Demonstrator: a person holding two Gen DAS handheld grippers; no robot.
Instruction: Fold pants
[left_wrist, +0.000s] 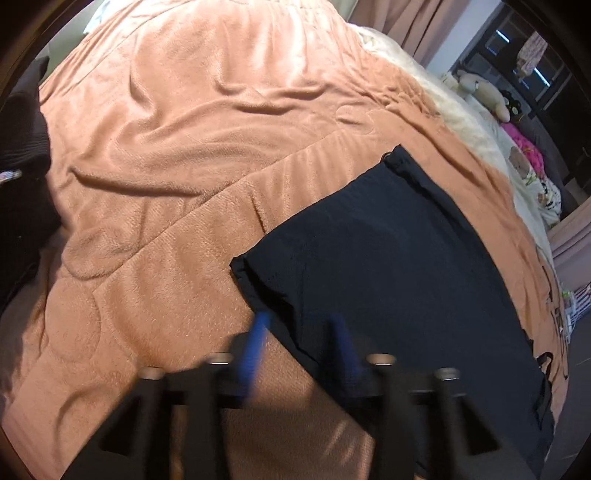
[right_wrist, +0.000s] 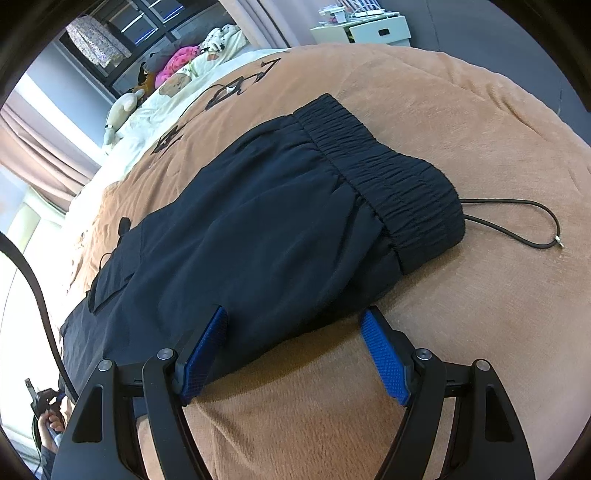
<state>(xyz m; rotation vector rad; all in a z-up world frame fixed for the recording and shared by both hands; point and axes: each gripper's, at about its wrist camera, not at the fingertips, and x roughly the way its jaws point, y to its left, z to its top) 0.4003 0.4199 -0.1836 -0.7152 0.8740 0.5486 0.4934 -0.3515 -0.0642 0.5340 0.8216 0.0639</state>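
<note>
Dark pants (right_wrist: 258, 229) folded flat on tan blanket (right_wrist: 461, 332), waistband (right_wrist: 388, 177) far side, left gripper (left_wrist: 301, 332) blurred, fingers apart over near edge, right gripper (right_wrist: 295, 321) wide, 2 fingers straddling near edge

blanket (right_wrist: 461, 110) lettering: black embroidered marks near the far edge, seen at a slant and upside down; not readable.
pants (right_wrist: 258, 229): no label or brand can be read.
white cabinet (right_wrist: 373, 29): items on top too small to read.
</note>
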